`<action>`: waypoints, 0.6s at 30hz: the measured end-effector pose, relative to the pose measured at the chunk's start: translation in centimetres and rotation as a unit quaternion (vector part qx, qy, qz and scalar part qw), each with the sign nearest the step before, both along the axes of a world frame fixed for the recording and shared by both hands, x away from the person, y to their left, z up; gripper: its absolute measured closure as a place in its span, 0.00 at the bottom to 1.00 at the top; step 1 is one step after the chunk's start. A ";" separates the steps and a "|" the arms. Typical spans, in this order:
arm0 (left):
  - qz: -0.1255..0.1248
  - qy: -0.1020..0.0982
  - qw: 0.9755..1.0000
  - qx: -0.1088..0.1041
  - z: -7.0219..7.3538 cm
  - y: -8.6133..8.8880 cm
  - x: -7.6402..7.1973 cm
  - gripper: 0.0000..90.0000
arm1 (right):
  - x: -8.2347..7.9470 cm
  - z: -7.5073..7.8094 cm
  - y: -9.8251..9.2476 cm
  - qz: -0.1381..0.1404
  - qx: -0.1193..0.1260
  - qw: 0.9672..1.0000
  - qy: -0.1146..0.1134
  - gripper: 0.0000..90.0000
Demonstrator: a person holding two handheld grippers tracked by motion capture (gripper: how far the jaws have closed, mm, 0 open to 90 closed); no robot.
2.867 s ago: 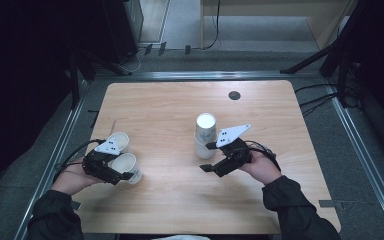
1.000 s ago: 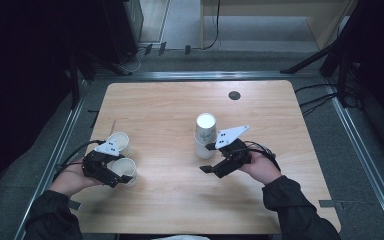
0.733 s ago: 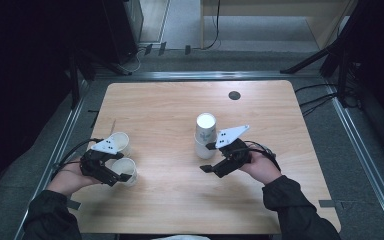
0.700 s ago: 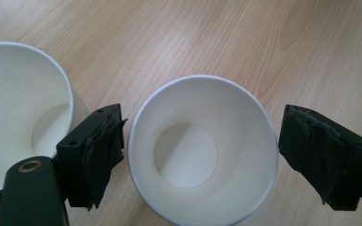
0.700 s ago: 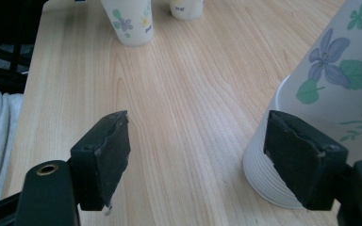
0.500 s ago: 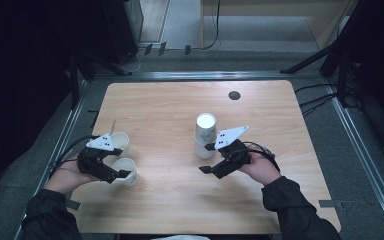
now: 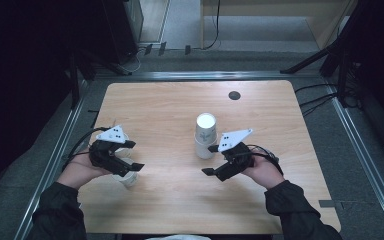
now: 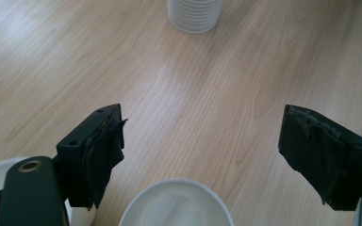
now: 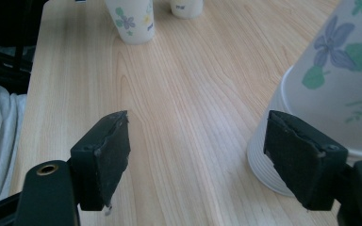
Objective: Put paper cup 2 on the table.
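Below the open left tongs a paper cup looks light and crushable, best pinched gently at its rim; right tongs also open.

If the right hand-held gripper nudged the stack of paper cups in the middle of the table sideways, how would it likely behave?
The stack of paper cups stands upside down on its wide rims, so it would probably slide before tipping. It looks like thin flowered paper, likely light and easily dented by a hard squeeze. The right hand-held gripper is open beside its base.
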State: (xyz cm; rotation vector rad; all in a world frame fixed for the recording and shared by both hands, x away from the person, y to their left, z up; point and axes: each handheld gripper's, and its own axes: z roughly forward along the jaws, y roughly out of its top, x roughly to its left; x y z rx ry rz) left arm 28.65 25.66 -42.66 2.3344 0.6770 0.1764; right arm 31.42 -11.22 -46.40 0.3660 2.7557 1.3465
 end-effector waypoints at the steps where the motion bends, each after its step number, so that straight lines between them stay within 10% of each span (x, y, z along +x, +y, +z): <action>1: 0.000 0.000 1.000 0.000 0.0 0.0 0.0 0.16 | 0.0 0.0 0.0 0.000 0.000 1.000 0.000 0.26; 18: -0.012 0.018 0.999 -0.040 0.1 -5.9 2.5 0.17 | -2.0 -0.4 -2.4 -0.035 -0.004 0.999 0.001 0.26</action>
